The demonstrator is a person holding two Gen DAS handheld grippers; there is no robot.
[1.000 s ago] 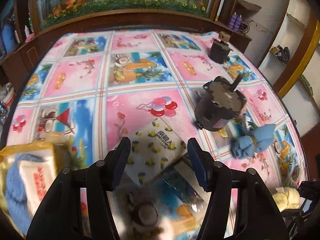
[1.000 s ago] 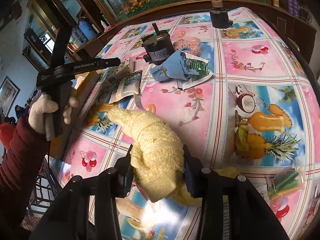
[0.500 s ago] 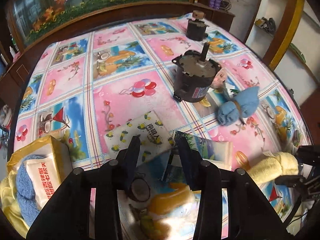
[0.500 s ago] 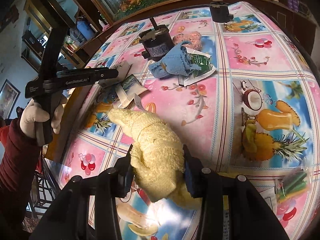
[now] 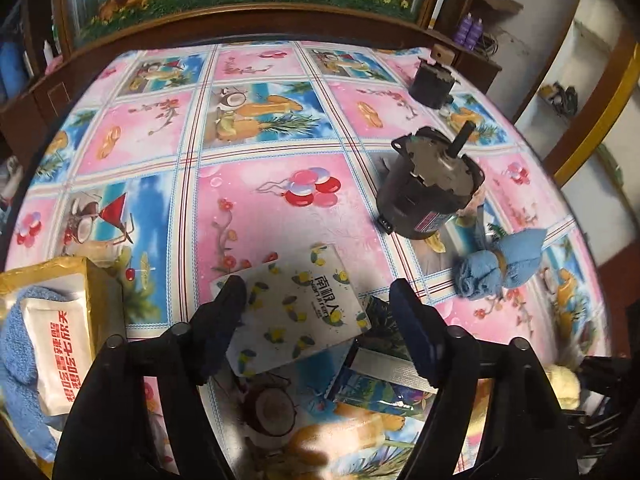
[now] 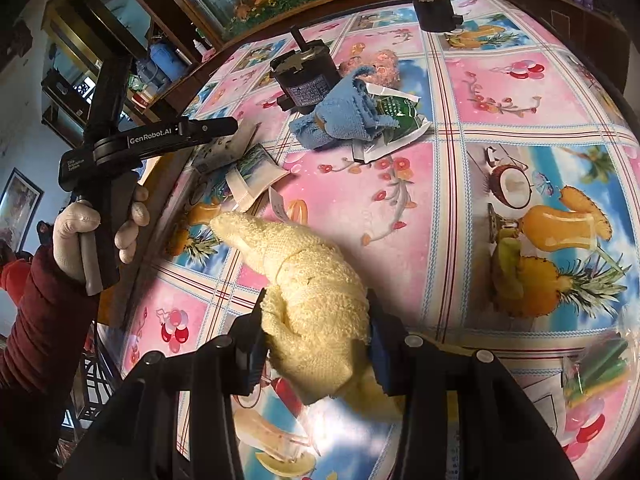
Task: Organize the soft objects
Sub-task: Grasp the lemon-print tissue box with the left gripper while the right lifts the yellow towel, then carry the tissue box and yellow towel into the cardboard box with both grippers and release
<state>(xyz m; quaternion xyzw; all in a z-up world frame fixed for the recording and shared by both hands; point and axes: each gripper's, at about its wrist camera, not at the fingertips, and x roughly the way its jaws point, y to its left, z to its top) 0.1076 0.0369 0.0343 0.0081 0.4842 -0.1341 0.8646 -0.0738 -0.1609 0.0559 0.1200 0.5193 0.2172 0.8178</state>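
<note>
In the left wrist view my left gripper (image 5: 316, 308) hangs just above the tablecloth, its jaws opening. A white tissue pack with a lemon print (image 5: 296, 312) lies flat between them; the right finger stands clear of it. A blue towel bundle tied with a band (image 5: 500, 268) lies further right. In the right wrist view my right gripper (image 6: 316, 340) is shut on a rolled yellow towel (image 6: 312, 280), lifted off the table. The left gripper (image 6: 234, 126) shows there from the side, held by a gloved hand (image 6: 100, 224).
A yellow box (image 5: 96, 292) at the left holds a blue towel and a white pack. A dark motor (image 5: 432, 192) and a smaller one (image 5: 432, 84) stand at the right. A printed packet (image 5: 380, 384), a green packet (image 6: 396, 112) and a plastic bag (image 6: 600, 360) lie about.
The left gripper's jaws narrowed near the packs, then spread wide around the lemon tissue pack. The right gripper has kept still with the yellow towel.
</note>
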